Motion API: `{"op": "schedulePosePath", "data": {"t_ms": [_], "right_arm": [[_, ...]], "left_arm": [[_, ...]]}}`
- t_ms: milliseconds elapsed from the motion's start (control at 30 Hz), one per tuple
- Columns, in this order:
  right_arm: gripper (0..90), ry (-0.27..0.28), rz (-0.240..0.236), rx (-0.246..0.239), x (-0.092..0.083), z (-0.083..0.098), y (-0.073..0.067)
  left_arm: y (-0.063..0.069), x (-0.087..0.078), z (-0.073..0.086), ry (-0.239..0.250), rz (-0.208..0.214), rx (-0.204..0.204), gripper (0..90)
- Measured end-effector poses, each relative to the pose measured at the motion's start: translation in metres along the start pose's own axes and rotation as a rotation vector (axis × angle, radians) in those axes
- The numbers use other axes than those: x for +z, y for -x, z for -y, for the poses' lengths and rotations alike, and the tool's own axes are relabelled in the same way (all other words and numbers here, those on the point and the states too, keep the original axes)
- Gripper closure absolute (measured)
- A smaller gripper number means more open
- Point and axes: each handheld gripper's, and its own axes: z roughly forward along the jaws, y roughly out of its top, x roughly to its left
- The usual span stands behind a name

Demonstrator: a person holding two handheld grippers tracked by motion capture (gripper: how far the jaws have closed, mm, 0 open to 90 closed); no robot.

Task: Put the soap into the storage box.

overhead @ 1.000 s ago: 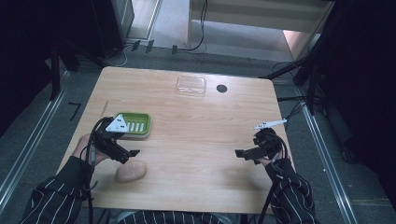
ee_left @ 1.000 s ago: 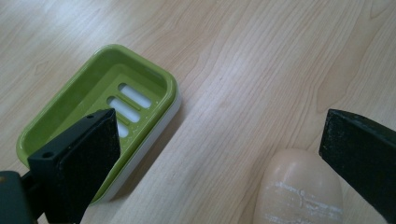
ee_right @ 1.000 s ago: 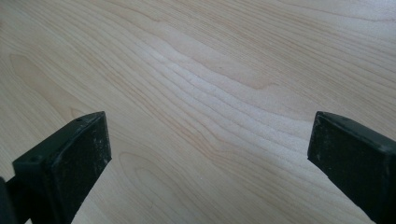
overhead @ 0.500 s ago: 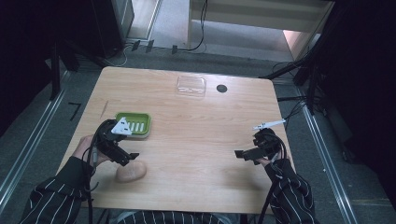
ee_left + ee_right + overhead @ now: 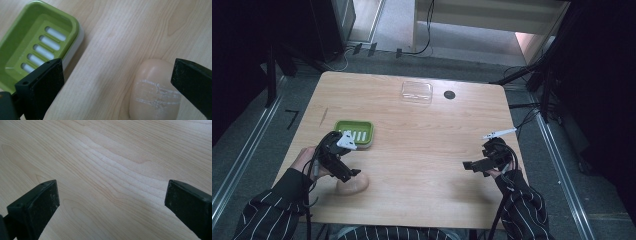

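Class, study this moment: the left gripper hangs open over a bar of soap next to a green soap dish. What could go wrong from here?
1. The soap sits off-centre, close to one jaw of the open left gripper, so closing might push it aside instead of clamping it.
2. The bar is rounded and smooth-looking; it may slip out when squeezed.
3. The soap dish lies close beside the other jaw, which might knock it.

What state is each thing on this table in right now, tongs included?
Left tongs: open, over the soap, nothing gripped.
Right tongs: open, nothing between the jaws, bare wood below.
Bar of soap: lying flat on the table, pale scratches on top, not held.
Green soap dish: upright, empty, slotted floor showing.
Clear plastic lid: lying at the far edge of the table.
Table: bare wood in the middle.
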Motion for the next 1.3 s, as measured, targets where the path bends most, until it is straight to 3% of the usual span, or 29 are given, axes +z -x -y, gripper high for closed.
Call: {"op": "schedulePosePath", "data": {"t_ms": [800,1000,1300], "right_arm": [[0.0,-0.006,0.0,0.008,-0.001,0.002,0.001],[0.0,-0.007,-0.001,0.009,0.0,0.002,0.001],[0.0,-0.009,-0.002,0.011,0.0,0.002,0.001]], "left_arm": [[0.019,0.018,-0.004,-0.122,0.046,0.115,0.0],[0.025,0.023,-0.004,-0.161,0.077,0.151,0.0],[0.029,0.026,-0.003,-0.195,0.104,0.168,0.0]]}}
